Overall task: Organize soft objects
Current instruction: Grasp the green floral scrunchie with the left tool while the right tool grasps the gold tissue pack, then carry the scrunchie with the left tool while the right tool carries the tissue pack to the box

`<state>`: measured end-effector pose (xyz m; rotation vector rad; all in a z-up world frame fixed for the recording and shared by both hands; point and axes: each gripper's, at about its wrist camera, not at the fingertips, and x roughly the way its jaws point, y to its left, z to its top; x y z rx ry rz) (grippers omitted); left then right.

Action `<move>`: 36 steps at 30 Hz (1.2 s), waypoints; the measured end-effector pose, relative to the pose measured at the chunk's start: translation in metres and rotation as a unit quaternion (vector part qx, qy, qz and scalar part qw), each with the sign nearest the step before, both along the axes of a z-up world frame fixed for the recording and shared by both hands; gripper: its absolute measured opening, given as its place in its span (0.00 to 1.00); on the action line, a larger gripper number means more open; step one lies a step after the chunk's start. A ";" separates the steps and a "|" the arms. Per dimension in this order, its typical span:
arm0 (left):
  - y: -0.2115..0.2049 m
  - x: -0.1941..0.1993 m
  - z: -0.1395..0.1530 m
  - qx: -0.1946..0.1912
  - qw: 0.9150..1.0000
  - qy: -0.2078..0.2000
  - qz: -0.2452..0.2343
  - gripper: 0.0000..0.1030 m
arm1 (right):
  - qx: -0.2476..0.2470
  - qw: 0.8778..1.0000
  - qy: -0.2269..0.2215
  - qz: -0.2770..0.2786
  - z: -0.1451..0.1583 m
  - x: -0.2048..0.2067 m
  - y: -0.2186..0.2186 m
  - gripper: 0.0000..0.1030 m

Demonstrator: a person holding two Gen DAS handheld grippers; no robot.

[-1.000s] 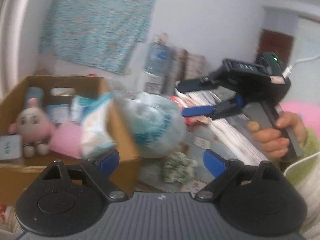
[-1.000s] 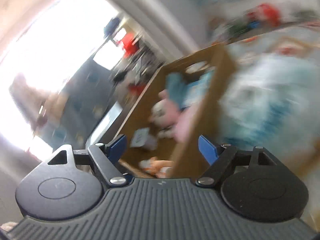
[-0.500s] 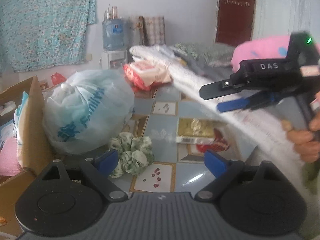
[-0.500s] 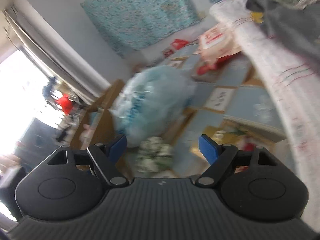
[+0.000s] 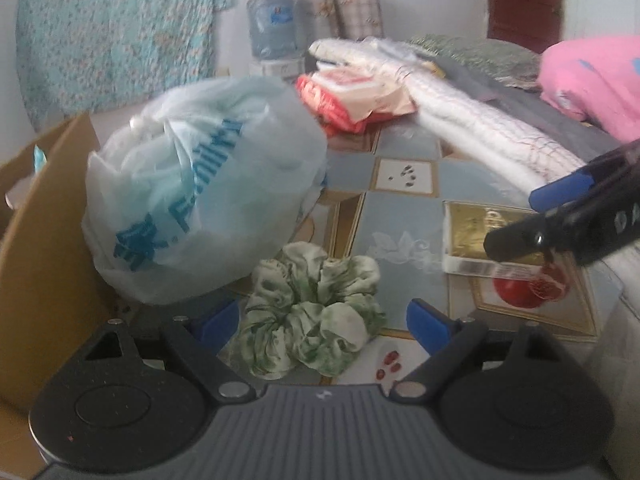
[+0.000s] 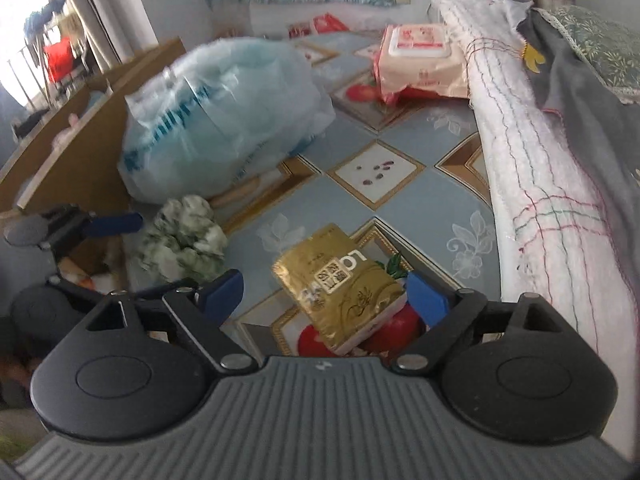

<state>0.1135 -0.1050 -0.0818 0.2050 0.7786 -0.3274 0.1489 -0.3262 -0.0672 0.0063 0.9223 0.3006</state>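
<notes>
A green-and-white fabric scrunchie [image 5: 312, 308] lies on the patterned floor, between the open fingers of my left gripper [image 5: 322, 322]; it also shows in the right wrist view [image 6: 182, 240]. A gold tissue pack [image 6: 340, 284] lies on the floor between the open fingers of my right gripper [image 6: 322, 294]; it also shows in the left wrist view [image 5: 476, 232]. A full pale-blue plastic bag [image 5: 200, 184] leans against a cardboard box [image 5: 36, 240]. The right gripper's fingers [image 5: 560, 188] show at the right of the left wrist view.
A red-and-white wipes pack [image 6: 416, 60] lies further back on the floor. A mattress edge with a white quilt [image 6: 532, 168] and a grey cover runs along the right. A pink pillow [image 5: 596, 76] lies on the bed. A water bottle [image 5: 272, 24] stands by the wall.
Both grippers swung away from the cardboard box and dropped toward the floor. The left one now frames the scrunchie, the right one frames the gold tissue pack. Both stayed open.
</notes>
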 end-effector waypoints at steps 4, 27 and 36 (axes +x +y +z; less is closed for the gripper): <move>-0.001 0.011 -0.008 -0.004 1.000 0.019 0.007 0.90 | -0.017 1.000 0.007 0.004 -0.015 0.010 0.006 0.87; 0.000 0.021 -0.010 -0.012 0.999 0.031 0.031 0.57 | 0.016 1.000 0.006 -0.012 -0.025 0.012 0.001 0.65; 0.002 0.013 -0.005 -0.020 0.999 0.021 0.028 0.31 | 0.079 0.996 0.015 -0.044 -0.021 0.004 -0.018 0.61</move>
